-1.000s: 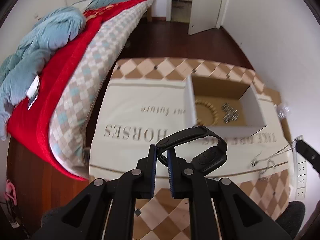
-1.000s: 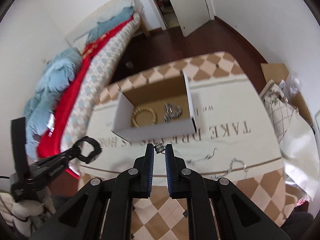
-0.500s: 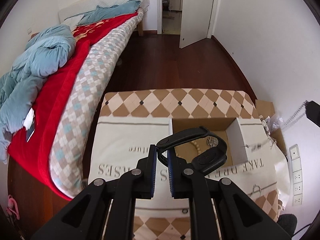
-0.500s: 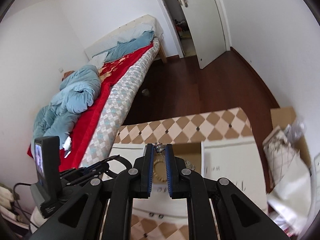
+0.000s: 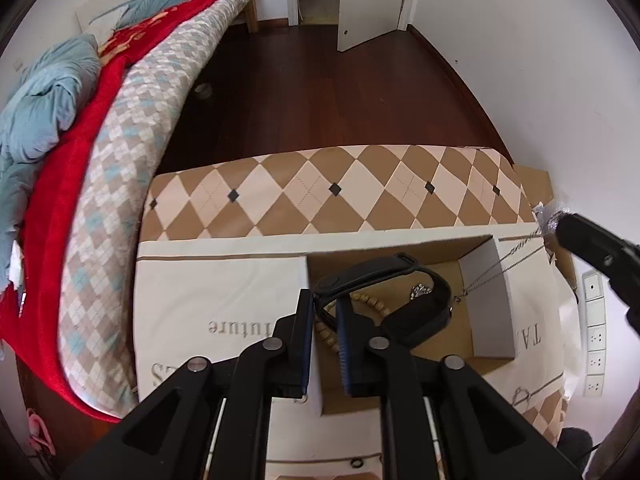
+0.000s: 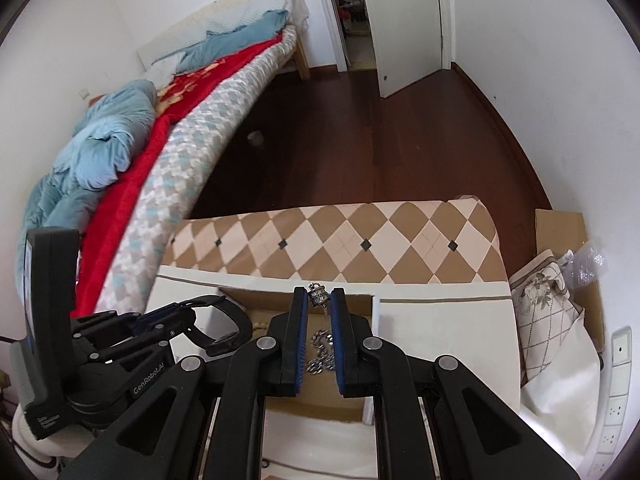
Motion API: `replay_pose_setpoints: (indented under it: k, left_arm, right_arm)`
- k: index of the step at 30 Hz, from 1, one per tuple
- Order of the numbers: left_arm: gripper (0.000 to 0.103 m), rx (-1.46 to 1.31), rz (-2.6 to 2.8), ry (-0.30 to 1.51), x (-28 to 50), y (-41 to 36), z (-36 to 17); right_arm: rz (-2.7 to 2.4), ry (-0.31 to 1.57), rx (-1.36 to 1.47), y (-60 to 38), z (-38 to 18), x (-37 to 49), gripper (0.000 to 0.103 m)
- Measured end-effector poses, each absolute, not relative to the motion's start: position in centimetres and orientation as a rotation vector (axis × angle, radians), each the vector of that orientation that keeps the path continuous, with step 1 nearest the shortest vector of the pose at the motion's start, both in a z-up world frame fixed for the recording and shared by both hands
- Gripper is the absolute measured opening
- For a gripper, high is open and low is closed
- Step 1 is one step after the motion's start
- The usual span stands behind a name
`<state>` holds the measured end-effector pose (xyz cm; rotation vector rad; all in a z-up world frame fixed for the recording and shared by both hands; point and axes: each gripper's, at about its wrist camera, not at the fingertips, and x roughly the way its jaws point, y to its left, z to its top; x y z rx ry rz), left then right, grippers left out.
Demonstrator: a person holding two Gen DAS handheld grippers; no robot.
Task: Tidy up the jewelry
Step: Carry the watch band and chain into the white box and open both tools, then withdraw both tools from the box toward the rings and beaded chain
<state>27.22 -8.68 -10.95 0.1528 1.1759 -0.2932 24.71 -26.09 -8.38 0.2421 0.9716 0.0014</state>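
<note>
Listing items, largest first. Table [image 5: 224, 280], cloth-covered: carries open cardboard box [image 5: 490, 304]. Box already holds bead bracelet [image 5: 374, 302] and silver chain pile [image 6: 320, 354]. Black watch [image 5: 400, 292]: light, springy strap; your left hand-held gripper [image 5: 322, 310] pinches strap end, over box. Necklace [image 5: 500, 268]: thin, limp, tangle-prone chain; your right hand-held gripper [image 6: 319, 304] narrow on small cage pendant [image 6: 317, 295], chain dangling into box. Judged best hold: pendant.

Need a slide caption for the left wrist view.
Left gripper holds black wristband above cardboard box of jewelry.
</note>
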Motion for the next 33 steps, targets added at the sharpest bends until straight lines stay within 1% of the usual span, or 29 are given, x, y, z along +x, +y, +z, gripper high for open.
replay_pose_setpoints:
  k: [2, 6, 8, 9, 10, 11, 12, 13, 14, 15, 16, 17, 18, 19, 20, 25, 29, 33]
  left_arm:
    - [0.017, 0.137, -0.317, 1.197, 27.7, -9.1, -11.2]
    - [0.017, 0.099, -0.336, 1.197, 28.2, -9.4, -11.0]
    - [0.029, 0.089, -0.321, 1.176, 28.3, -9.2, -10.4]
    - [0.033, 0.082, -0.313, 1.162, 28.3, -9.0, -10.1]
    - [0.041, 0.078, -0.301, 1.145, 28.2, -8.7, -9.7]
    - [0.054, 0.077, -0.288, 1.133, 28.2, -8.4, -9.5]
    - [0.061, 0.079, -0.267, 1.112, 28.1, -8.0, -9.1]
    - [0.075, 0.087, -0.248, 1.091, 28.0, -7.8, -8.9]
    - [0.082, 0.098, -0.229, 1.073, 27.8, -7.5, -8.6]
    - [0.084, 0.109, -0.209, 1.056, 27.5, -7.2, -8.4]
    - [0.088, 0.123, -0.192, 1.044, 27.3, -7.0, -8.3]
    - [0.098, 0.142, -0.179, 1.032, 26.9, -6.8, -8.2]
    - [0.102, 0.161, -0.165, 1.026, 26.6, -6.7, -8.2]
    - [0.103, 0.171, -0.152, 1.021, 26.3, -6.4, -8.4]
    - [0.103, 0.176, -0.142, 1.014, 25.9, -6.2, -8.4]
    - [0.103, 0.193, -0.11, 1.017, 23.9, -5.4, -9.7]
    - [0.103, 0.207, -0.104, 1.034, 22.9, -5.1, -10.8]
    - [0.103, 0.222, -0.096, 1.029, 21.8, -4.9, -10.7]
  right_arm:
    - [0.005, 0.981, 0.252, -26.3, -8.9, 25.4, 0.012]
    - [0.015, 1.017, 0.295, -26.9, -10.1, 26.5, 0.013]
    - [0.02, 1.042, 0.311, -27.0, -10.6, 26.6, 0.014]
    - [0.02, 1.053, 0.31, -27.1, -10.8, 26.7, 0.018]
    - [0.004, 1.055, 0.301, -27.1, -10.9, 26.6, 0.024]
    - [-0.003, 1.055, 0.295, -27.1, -11.0, 26.4, 0.046]
    - [-0.013, 1.053, 0.292, -27.2, -11.1, 26.1, 0.067]
    - [-0.022, 1.05, 0.285, -27.2, -11.1, 25.9, 0.073]
    - [-0.032, 1.049, 0.277, -27.3, -11.1, 25.6, 0.077]
    - [-0.053, 1.051, 0.262, -27.3, -11.2, 25.4, 0.077]
    - [-0.071, 1.054, 0.246, -27.2, -11.3, 25.1, 0.078]
    - [-0.089, 1.061, 0.23, -27.1, -11.4, 24.7, 0.087]
    - [-0.118, 1.07, 0.199, -26.9, -11.6, 24.4, 0.099]
    - [-0.138, 1.074, 0.172, -26.7, -11.7, 24.0, 0.102]
    - [-0.159, 1.077, 0.145, -26.4, -11.9, 23.5, 0.103]
    - [-0.207, 1.113, 0.069, -25.0, -13.5, 21.5, 0.103]
    - [-0.217, 1.12, 0.06, -24.2, -14.2, 20.3, 0.103]
    - [-0.219, 1.115, 0.068, -23.7, -14.1, 19.5, 0.103]
